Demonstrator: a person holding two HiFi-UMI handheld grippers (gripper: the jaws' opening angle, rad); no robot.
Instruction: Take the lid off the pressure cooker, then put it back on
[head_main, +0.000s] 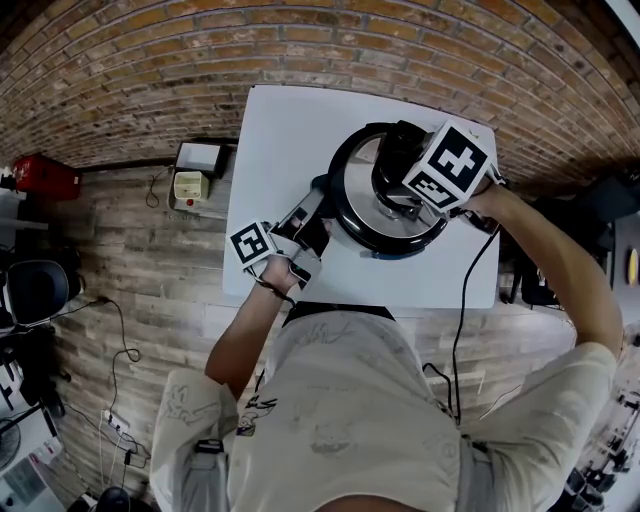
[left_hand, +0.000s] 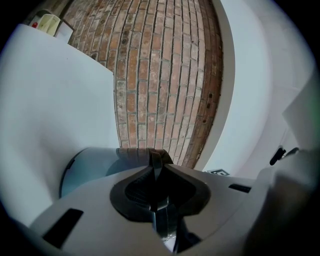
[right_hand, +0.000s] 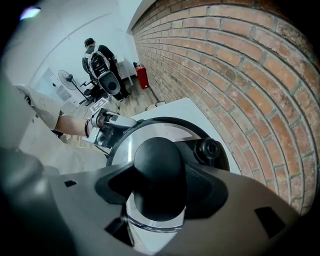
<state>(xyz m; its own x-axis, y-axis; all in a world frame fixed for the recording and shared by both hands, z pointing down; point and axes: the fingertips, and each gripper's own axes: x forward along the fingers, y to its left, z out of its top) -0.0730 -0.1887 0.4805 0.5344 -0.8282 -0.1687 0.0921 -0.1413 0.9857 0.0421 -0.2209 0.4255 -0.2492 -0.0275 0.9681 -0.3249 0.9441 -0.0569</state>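
Right fingers (right_hand: 204, 192) clamping lid knob (right_hand: 159, 172), left fingers (left_hand: 132, 192) pinching cooker handle (left_hand: 157, 167), valve (right_hand: 209, 148) beside knob

The white table (head_main: 290, 130) lies bare left of the pressure cooker (head_main: 352, 200) and behind it, up to the brick wall (head_main: 300, 40). The right gripper (head_main: 398, 192) covers the cooker's top; the left gripper (head_main: 312, 208) closes off its near-left side.

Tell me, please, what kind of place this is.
Probably a workshop or studio, not a home kitchen: a brick wall, a lone white table, and cables across the wooden floor.
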